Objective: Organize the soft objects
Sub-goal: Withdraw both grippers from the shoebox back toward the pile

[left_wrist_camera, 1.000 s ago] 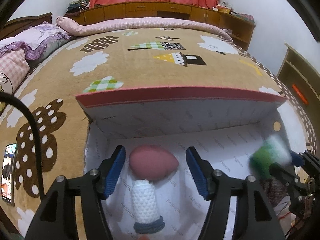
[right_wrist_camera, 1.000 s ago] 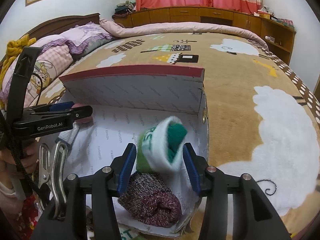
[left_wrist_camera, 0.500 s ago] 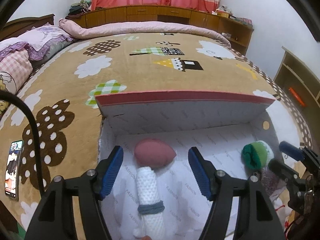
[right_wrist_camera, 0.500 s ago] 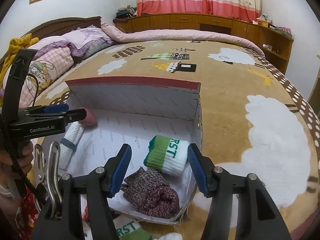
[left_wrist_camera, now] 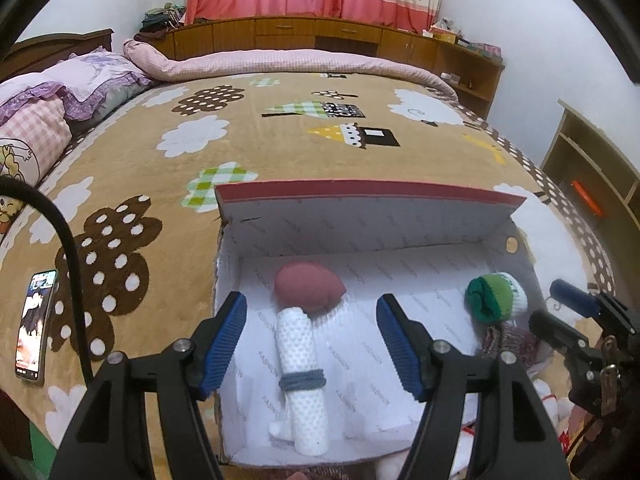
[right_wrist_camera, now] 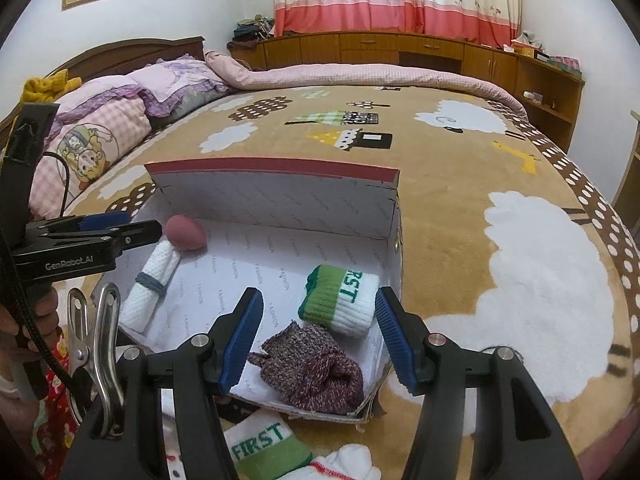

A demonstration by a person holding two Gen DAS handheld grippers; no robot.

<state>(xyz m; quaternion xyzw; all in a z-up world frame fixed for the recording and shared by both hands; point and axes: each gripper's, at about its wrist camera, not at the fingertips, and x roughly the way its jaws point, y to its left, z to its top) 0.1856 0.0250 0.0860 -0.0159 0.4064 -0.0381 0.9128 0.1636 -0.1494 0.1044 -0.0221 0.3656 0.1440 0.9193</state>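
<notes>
An open cardboard box (left_wrist_camera: pixel 360 216) with white lining sits on the bed. Inside on the left lie a pink egg-shaped sponge (left_wrist_camera: pixel 308 286) and a white rolled cloth (left_wrist_camera: pixel 300 376) tied with a blue-grey band. My left gripper (left_wrist_camera: pixel 312 344) hovers open above them, touching neither. On the right of the box lie a green-and-white rolled sock (right_wrist_camera: pixel 340 298) and a maroon knit sock (right_wrist_camera: pixel 312 368). My right gripper (right_wrist_camera: pixel 318 340) is open over them, its pads clear of both. The left gripper (right_wrist_camera: pixel 120 228) also shows at the left of the right wrist view.
Outside the box's near edge lie another green "FIRST" sock (right_wrist_camera: pixel 264 444) and a white sock (right_wrist_camera: pixel 348 464). A phone (left_wrist_camera: pixel 34 326) rests on the brown blanket at left. Pillows (right_wrist_camera: pixel 100 128) lie at the bed's head. A metal clip (right_wrist_camera: pixel 96 332) hangs near the left hand.
The right gripper opened and let go of the green-and-white sock, which now lies in the box. Both grippers drew back and up from the box.
</notes>
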